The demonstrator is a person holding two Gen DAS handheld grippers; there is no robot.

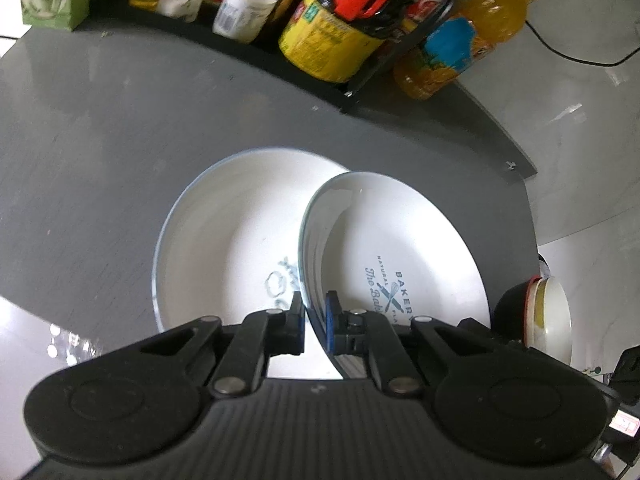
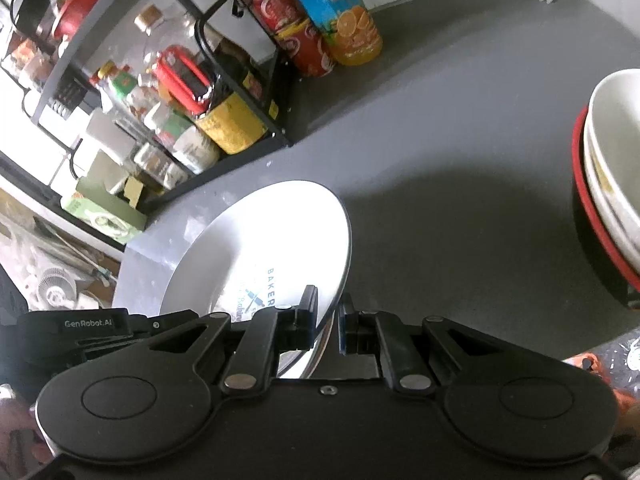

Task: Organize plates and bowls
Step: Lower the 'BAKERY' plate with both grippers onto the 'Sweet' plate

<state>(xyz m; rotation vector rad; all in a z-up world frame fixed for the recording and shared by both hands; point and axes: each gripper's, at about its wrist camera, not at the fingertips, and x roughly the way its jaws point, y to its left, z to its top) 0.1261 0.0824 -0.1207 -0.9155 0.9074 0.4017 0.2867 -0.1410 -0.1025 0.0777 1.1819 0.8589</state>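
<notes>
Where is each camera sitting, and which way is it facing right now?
Left wrist: on the left gripper, looking down along its fingers at a tilted plate over a flat plate.
Right wrist: on the right gripper, facing the rack; stacked bowls on the right.
Shared: the Bakery plate, the orange juice bottle.

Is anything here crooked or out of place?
Yes. The upper plate is tilted, one edge lifted in the left gripper, overlapping the plate under it instead of lying flat. The right gripper straddles a plate rim too. No spills or cracks show.
</notes>
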